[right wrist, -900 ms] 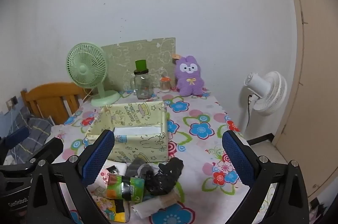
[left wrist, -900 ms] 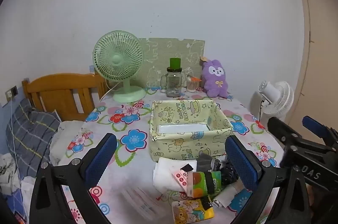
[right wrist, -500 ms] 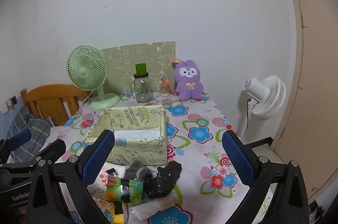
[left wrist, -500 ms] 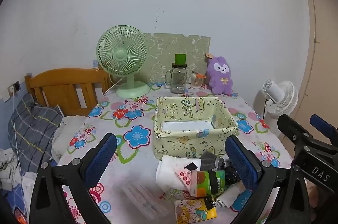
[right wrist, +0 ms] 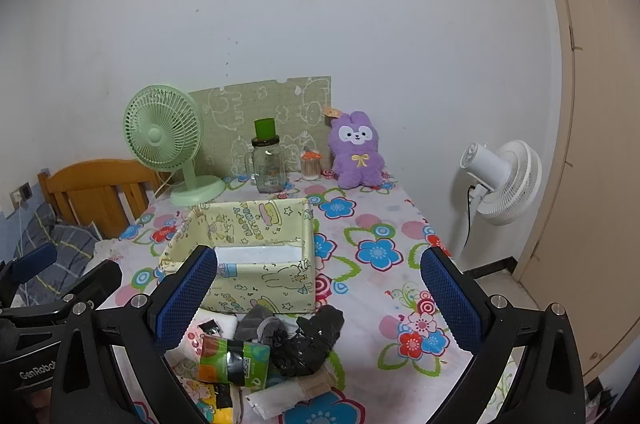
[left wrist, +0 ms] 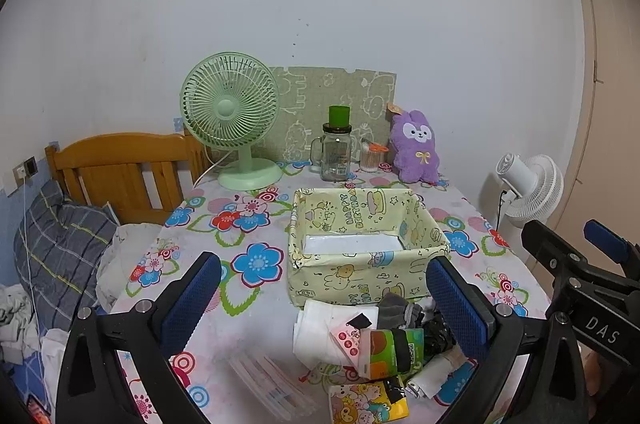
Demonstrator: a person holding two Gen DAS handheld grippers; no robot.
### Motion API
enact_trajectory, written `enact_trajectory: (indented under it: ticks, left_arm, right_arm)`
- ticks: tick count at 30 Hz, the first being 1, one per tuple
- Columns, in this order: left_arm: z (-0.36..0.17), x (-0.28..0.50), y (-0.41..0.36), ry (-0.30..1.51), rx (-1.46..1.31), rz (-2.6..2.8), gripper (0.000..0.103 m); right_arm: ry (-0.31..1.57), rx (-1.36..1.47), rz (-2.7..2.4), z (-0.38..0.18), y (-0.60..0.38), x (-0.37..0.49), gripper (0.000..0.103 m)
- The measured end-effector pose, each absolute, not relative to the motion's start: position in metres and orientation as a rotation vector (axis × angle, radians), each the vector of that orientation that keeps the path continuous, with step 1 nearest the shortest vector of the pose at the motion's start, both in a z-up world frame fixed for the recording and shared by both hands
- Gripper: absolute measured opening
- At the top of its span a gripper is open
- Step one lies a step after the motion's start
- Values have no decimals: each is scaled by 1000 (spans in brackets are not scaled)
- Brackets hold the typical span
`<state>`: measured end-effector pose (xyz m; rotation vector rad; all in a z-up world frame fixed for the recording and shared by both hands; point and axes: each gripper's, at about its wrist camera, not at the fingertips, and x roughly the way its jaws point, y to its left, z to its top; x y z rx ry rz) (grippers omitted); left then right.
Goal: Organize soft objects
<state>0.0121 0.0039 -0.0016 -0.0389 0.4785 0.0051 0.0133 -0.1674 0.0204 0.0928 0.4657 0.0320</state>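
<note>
A yellow cartoon-print fabric box [left wrist: 360,256] [right wrist: 256,264] stands mid-table, holding only a white bottom panel. Just in front of it lies a pile of soft things: a white folded cloth [left wrist: 320,332], a grey sock [left wrist: 398,308] [right wrist: 256,324], a black crumpled bag [right wrist: 308,340] and a green-orange packet [left wrist: 392,348] [right wrist: 234,360]. My left gripper [left wrist: 324,304] hovers open above the pile, holding nothing. My right gripper [right wrist: 316,300] is open too, and empty, above the same pile. A purple plush bunny [left wrist: 414,147] [right wrist: 356,151] sits at the table's far edge.
A green desk fan [left wrist: 232,119], a glass mug jar [left wrist: 336,151] and a small jar [right wrist: 311,163] line the back by the wall. A white floor fan [right wrist: 500,179] stands right of the table. A wooden bed frame [left wrist: 120,167] with bedding lies left.
Both grippers have drawn back and risen a little, so the table objects look smaller and farther. Both stay open and empty; nothing on the table has moved.
</note>
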Motion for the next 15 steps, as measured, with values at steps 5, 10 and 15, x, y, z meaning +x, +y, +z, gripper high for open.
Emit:
enact_trajectory:
  ticks: [5,10,15]
  left_arm:
    - [-1,13,4,480,-40,8,103]
    - [-2,13,4,478,-43,11,103]
    - [-2,14,4,478,-41,10,103]
  right_arm:
    - [463,98,31,20,-168,12,103]
    - [463,104,34,19,-169,11,103]
    - [464,103,32,20,-168,11,102]
